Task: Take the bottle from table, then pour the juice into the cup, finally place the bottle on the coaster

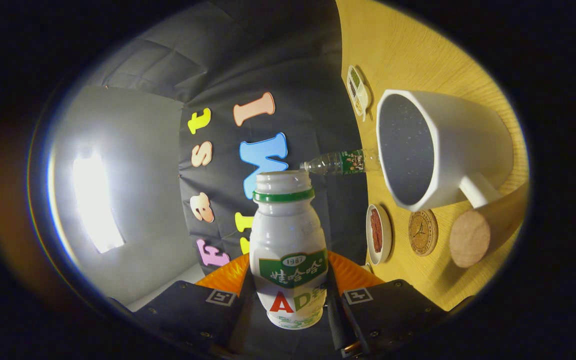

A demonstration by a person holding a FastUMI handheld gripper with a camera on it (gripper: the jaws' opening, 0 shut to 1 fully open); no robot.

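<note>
Bottle (288, 250) clamped between the two fingers of the gripper (290, 300), pressed from both sides low on the body, long axis running straight out ahead along the fingers. Cap off, green collar and open mouth pointing forward, away from the jaws. Whole view rolled over sideways: wooden table (408, 55) standing like a wall off to one side, so gripper and bottle evidently tipped well over. Cup (440, 150), white with a dark inside, resting on that table, its open mouth turned toward the bottle, handle on the near side. Bottle mouth level with the cup's rim but off to the side of it, apart, not yet over the opening; no juice seen leaving. Judged mid-pour or just short of it: the deciding relation is the gap between open neck and cup rim, closing sideways toward the table. Round cork coaster (423, 232) beside the cup, nearer the fingers, between a small dish (379, 234) and a cork-ended cylinder (473, 240). Clear water bottle (340, 163) beyond.
</note>
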